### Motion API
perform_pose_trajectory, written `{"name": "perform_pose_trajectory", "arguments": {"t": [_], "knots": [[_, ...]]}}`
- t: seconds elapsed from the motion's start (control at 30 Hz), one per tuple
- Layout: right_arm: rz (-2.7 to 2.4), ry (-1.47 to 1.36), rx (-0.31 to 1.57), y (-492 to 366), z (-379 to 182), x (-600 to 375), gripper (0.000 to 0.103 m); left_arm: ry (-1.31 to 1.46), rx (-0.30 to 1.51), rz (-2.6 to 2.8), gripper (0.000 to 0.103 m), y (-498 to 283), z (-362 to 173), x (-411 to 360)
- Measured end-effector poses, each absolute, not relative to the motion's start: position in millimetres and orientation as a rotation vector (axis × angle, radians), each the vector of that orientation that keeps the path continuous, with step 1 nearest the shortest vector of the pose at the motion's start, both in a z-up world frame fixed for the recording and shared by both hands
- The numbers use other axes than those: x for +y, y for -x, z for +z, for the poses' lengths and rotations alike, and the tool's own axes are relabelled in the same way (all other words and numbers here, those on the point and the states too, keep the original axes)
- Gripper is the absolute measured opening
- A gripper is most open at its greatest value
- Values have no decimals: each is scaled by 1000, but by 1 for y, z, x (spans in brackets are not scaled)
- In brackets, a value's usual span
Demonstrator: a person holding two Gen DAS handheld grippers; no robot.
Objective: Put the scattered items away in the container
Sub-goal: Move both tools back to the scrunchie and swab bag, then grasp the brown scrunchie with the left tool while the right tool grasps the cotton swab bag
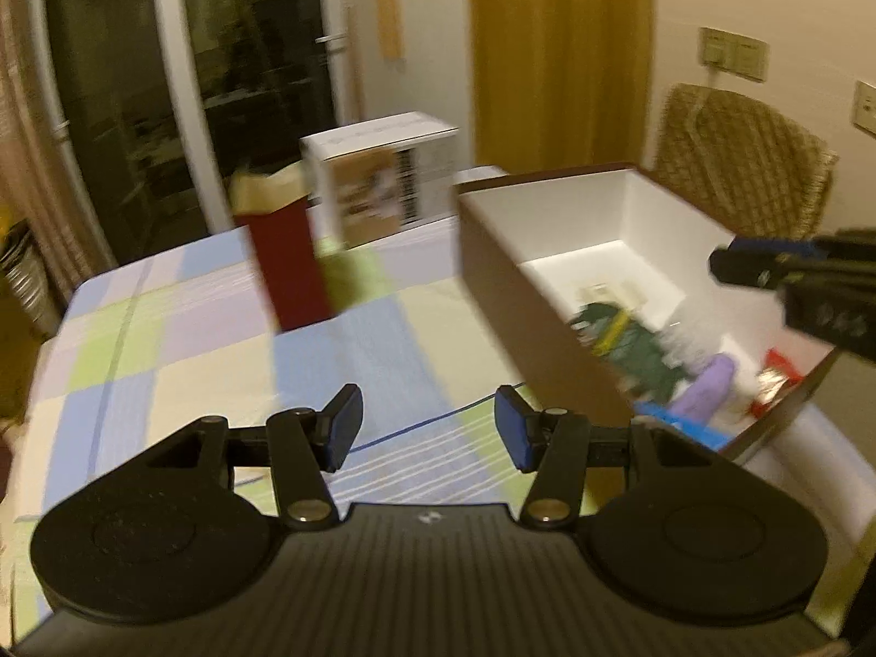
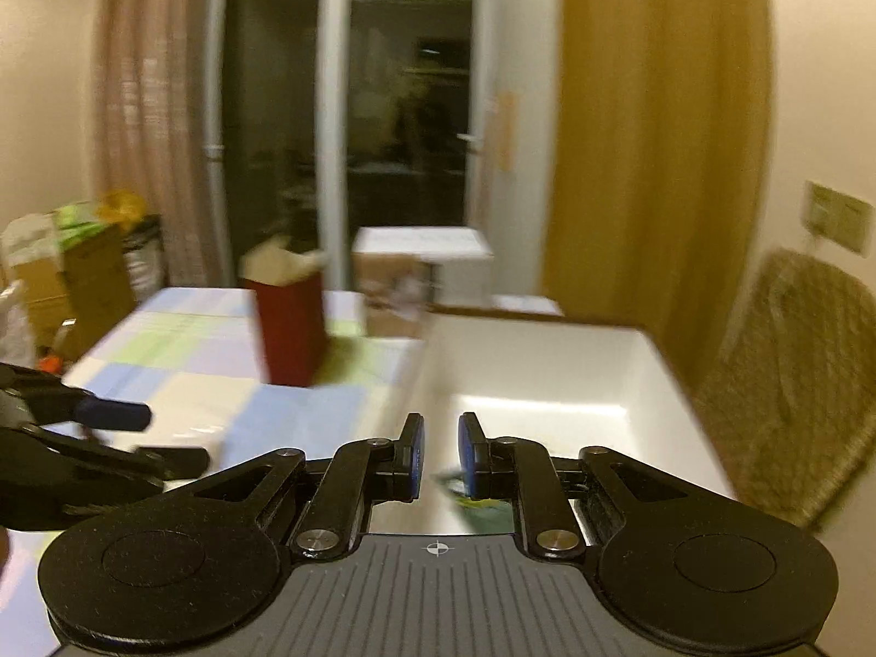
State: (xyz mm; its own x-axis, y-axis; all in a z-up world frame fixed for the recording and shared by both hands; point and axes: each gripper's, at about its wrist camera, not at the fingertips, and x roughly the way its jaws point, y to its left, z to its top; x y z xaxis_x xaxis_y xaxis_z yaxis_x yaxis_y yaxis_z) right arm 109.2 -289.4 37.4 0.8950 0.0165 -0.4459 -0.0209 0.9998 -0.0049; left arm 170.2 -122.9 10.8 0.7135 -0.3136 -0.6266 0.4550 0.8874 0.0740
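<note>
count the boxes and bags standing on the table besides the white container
2: a dark red bag near the table's middle, and a white cardboard box behind it at the far edge. Blur may hide smaller ones.

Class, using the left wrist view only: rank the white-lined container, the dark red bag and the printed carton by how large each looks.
1. white-lined container, clearly largest.
2. printed carton and dark red bag look similar; the bag stands nearer the camera, so their true order is unsure.

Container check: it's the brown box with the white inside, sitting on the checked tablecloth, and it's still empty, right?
Not empty. The left wrist view shows the container already holding items, among them a dark green packet and a purple item. The rest is right: brown outside, white inside, on the checked tablecloth.
</note>
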Motion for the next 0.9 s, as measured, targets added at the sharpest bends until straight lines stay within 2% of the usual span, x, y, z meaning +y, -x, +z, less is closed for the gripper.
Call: {"name": "perform_pose_trajectory", "arguments": {"t": [0.03,0.33,0.53,0.7,0.9], "knots": [[39,0,429,-107,39,-281,99,-227,654,-409,48,-171,9,-112],[180,64,448,-133,23,-209,99,-186,705,-198,50,-179,-16,-8],[256,116,497,-163,-6,-168,99,-162,726,-90,59,-192,-37,42],[295,155,557,-188,-41,-148,99,-156,740,-49,64,-214,-58,65],[318,190,633,-224,-85,-137,99,-150,766,-63,65,-245,-81,69]]}}
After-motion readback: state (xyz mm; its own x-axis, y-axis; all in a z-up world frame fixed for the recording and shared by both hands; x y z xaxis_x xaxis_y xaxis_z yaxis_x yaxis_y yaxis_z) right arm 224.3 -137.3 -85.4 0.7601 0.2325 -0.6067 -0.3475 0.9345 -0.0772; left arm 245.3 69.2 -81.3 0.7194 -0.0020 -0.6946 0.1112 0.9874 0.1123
